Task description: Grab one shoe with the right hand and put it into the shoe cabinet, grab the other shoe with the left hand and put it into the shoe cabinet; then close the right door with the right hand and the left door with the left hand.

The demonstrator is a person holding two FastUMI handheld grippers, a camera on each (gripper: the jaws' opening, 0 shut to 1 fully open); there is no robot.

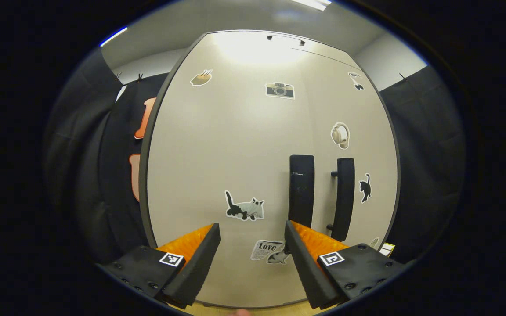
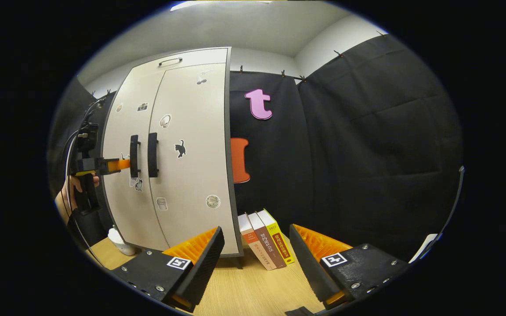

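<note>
Left gripper view faces the shoe cabinet [image 1: 244, 145] head-on; the left claw [image 1: 253, 245] stands spread and empty, its right finger close to the left door handle [image 1: 301, 191], an upright black bar; both sticker-covered doors look shut; from the right gripper view, the right claw [image 2: 256, 250] hangs spread over the worktop [image 2: 244, 289], well off from the right door [image 2: 191, 153]; books [image 2: 264, 243] lean beside the cabinet.

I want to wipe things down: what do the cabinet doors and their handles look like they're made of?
Cabinet doors: probably laminated board, smooth matt off-white face with a dark edge band and a soft ceiling-light glare. Handles: matt black bars, plastic or painted metal; I cannot tell which.
</note>
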